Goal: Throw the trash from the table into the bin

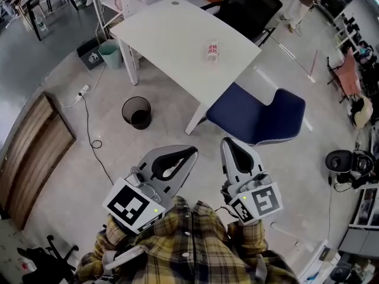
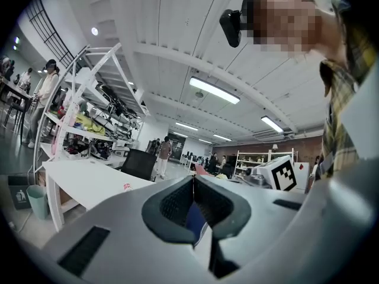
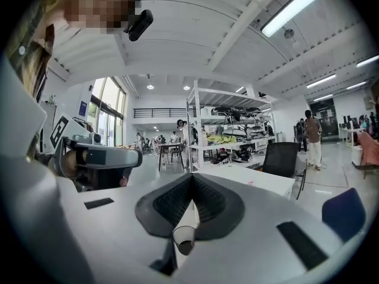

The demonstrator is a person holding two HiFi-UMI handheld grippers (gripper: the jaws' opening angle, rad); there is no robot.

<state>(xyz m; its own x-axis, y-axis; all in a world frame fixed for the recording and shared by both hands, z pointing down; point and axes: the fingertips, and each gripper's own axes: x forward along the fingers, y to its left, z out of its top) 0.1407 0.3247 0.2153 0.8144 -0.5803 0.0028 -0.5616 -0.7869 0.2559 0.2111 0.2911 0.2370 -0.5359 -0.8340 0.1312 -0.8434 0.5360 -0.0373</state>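
Note:
A small red-and-white piece of trash (image 1: 212, 50) lies on the white table (image 1: 177, 34), toward its right edge. A round black mesh bin (image 1: 137, 112) stands on the floor in front of the table's left legs. Both grippers are held close to my body, well short of the table. My left gripper (image 1: 193, 151) is shut and holds nothing, as does my right gripper (image 1: 227, 141). In the left gripper view the trash (image 2: 126, 186) shows far off on the table, beyond the closed tips (image 2: 193, 179). The right gripper view shows closed tips (image 3: 192, 177) and the bin (image 3: 183, 239) below them.
A blue chair (image 1: 256, 115) stands just right of the table's near corner, and a black chair (image 1: 251, 6) behind it. A teal bin (image 1: 110, 53) and a dark box stand left of the table. A cable (image 1: 89, 129) runs across the floor, and a wooden panel (image 1: 29, 152) lies at left.

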